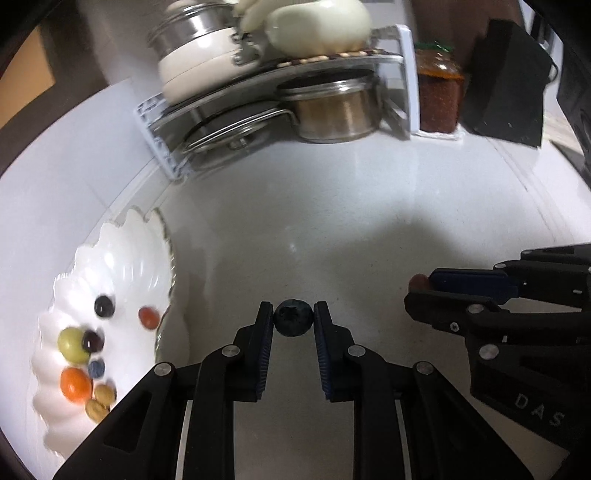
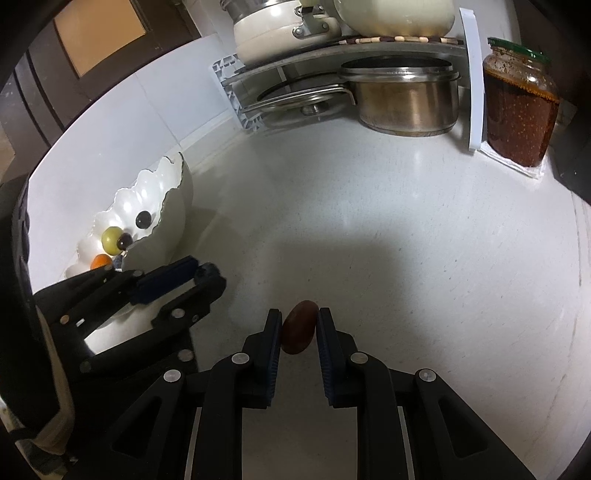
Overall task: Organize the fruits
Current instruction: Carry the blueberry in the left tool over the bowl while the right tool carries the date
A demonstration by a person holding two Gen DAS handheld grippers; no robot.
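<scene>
My left gripper (image 1: 293, 317) is shut on a dark blueberry (image 1: 293, 318) above the white counter. My right gripper (image 2: 299, 325) is shut on a dark red oval fruit (image 2: 300, 326); it also shows in the left wrist view (image 1: 419, 286) at the right. A white scalloped bowl (image 1: 122, 258) at the left holds several small fruits: an orange one (image 1: 75, 384), a yellow-green one (image 1: 72, 344), dark grapes (image 1: 104, 305) and a blueberry (image 1: 96, 368). The bowl (image 2: 173, 206) and the left gripper (image 2: 207, 280) also show in the right wrist view.
A white corner rack (image 2: 474, 81) at the back holds steel pots (image 2: 406, 98), a lid (image 2: 306, 101) and cream cookware (image 2: 280, 26). A jar of dark red preserve (image 2: 519, 103) stands at the right. A black box (image 1: 506, 81) is behind it.
</scene>
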